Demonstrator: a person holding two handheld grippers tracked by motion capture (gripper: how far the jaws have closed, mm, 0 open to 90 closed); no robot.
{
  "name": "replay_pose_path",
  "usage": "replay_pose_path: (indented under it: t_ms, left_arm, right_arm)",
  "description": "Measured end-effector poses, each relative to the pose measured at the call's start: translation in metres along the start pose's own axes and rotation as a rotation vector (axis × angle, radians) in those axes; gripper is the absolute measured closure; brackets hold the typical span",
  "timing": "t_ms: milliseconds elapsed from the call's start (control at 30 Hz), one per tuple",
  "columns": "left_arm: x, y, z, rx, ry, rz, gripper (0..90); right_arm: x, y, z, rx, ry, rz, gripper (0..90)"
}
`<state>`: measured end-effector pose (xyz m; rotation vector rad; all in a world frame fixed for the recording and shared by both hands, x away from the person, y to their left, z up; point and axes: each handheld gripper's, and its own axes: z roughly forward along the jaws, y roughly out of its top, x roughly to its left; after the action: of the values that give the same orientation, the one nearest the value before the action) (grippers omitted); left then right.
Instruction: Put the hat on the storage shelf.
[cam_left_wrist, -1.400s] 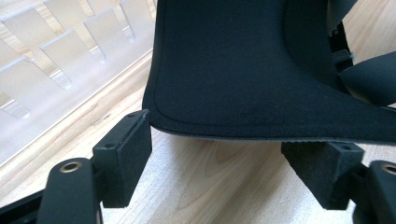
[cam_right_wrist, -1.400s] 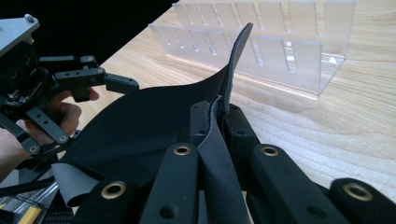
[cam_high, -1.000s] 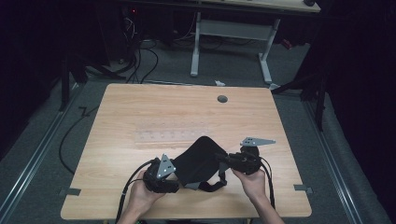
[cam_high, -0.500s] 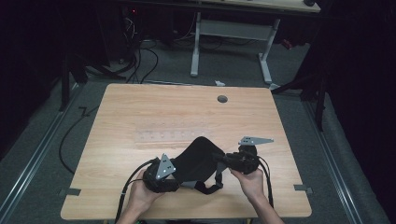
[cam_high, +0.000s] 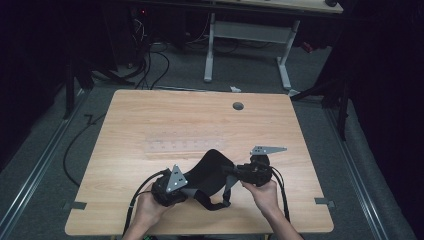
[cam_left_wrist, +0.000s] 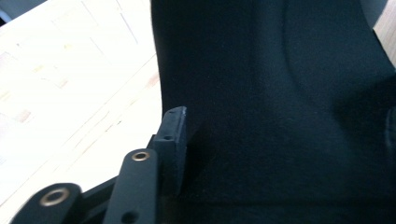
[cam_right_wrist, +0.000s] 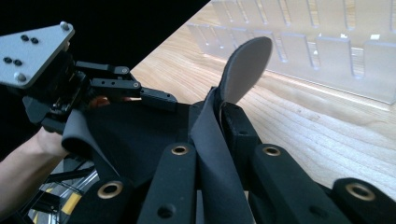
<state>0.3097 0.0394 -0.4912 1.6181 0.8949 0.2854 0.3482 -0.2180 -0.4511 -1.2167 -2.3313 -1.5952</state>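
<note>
The right gripper (cam_right_wrist: 219, 140) is pinching the black fabric piece (cam_high: 212, 172) edge, its length stretching toward the left gripper (cam_high: 186, 189), whose jaws have just been closing around the far end.

High cam overhead, gripper cams close-up; all share table (cam_high: 150, 120).

A rectangular light wooden tabletop (cam_high: 150, 115) with rounded corners stands on a grey floor (cam_high: 50, 150). Near its far edge, right of the middle, is a small round dark grommet hole (cam_high: 238, 106). A clear plastic strip with a row of slots (cam_high: 182, 145) lies flat across the middle. Nearer the person, a black padded fabric piece with straps (cam_high: 212, 172) rests partly on the wood.
</note>
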Motion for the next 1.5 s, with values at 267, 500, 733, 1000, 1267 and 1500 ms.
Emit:
replay_pose_path:
  t_ms: [267,500,733,1000,1267,1500]
  left_arm:
    - [0.007,0.009,-0.009,0.0,-0.062,-0.036,73.9]
    - [0.001,0.006,-0.012,0.003,-0.137,-0.027,86.6]
    - [0.01,0.017,-0.024,-0.046,-0.155,-0.104,86.7]
    - [0.017,0.021,-0.029,-0.061,-0.143,-0.146,86.6]
    - [0.027,0.027,-0.036,-0.091,-0.123,-0.196,86.6]
    - [0.036,0.033,-0.045,-0.137,-0.112,-0.23,86.6]
  right_arm:
    - [-0.002,0.003,0.003,0.0,0.007,-0.006,78.5]
    - [-0.008,0.005,0.004,-0.021,-0.051,-0.011,66.1]
    - [-0.015,-0.004,-0.007,-0.026,-0.153,-0.043,57.9]
    - [-0.038,-0.027,-0.018,0.006,-0.302,-0.038,55.9]
    - [-0.06,-0.044,-0.025,0.034,-0.456,-0.023,53.4]
    - [-0.075,-0.055,-0.027,0.064,-0.567,-0.029,50.6]
